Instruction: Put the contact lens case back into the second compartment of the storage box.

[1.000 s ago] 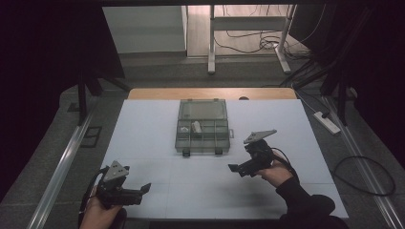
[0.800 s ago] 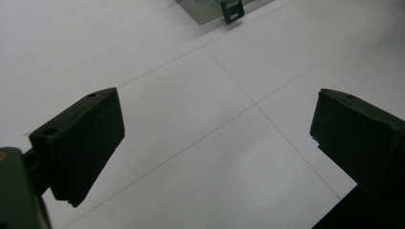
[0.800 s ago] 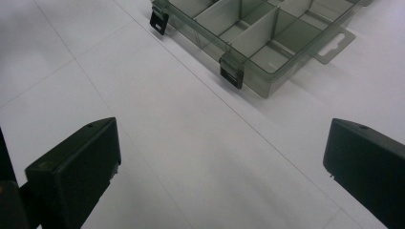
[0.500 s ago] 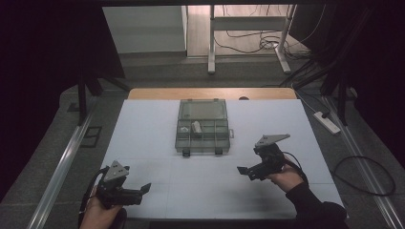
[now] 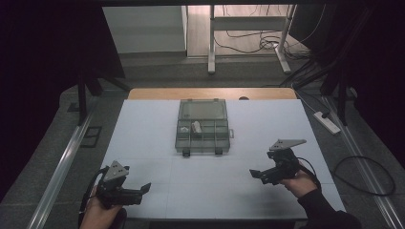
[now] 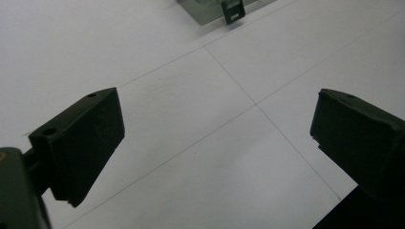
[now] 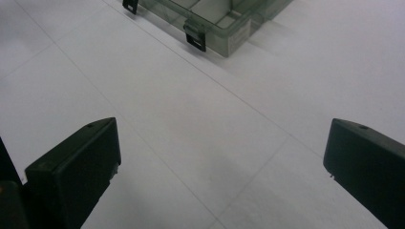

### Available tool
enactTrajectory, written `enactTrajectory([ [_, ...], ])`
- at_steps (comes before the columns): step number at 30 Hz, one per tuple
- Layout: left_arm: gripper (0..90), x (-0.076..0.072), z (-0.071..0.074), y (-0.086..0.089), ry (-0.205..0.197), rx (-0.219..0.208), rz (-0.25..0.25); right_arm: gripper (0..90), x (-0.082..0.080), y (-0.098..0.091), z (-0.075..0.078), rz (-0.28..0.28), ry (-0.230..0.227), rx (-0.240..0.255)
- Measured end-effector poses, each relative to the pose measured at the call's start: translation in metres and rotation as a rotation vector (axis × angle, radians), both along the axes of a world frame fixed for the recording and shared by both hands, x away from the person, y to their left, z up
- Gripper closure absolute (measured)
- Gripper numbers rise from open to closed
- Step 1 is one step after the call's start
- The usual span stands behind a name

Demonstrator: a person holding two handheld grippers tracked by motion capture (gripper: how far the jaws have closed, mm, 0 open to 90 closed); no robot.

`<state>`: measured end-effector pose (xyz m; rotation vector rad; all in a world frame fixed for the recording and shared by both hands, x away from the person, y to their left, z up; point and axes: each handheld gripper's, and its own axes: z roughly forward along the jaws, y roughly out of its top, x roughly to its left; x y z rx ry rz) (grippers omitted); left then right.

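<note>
Grey compartment box (image 5: 204,126) on white table (image 5: 143,129), two grippers, left (image 5: 145,187), right (image 5: 254,173), jaws apart, empty.

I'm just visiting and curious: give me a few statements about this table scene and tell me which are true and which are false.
1. The clear grey plastic compartment box lies open on the white table. True.
2. The right gripper is clamped on the box. False: its jaws stand wide apart over bare table, short of the box.
3. A small pale object sits in one compartment of the box. True.
4. The left gripper holds a small part. False: its jaws are open with nothing between them.
5. The box has two dark latches on its near edge. True.
</note>
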<state>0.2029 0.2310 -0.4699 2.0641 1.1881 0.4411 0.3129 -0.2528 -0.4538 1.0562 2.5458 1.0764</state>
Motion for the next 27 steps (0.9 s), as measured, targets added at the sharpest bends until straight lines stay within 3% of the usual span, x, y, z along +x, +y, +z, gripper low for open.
enactTrajectory([
  [21, 4.1, 0.0, 0.0, 0.001, 0.002, -0.005, 0.007, 0.0, -0.026, -0.049, 0.0, -0.107, 0.014, -0.032],
  [27, 4.0, 0.0, 0.0, 0.001, 0.001, -0.008, 0.009, 0.0, -0.039, -0.064, -0.003, -0.153, -0.011, -0.058],
])
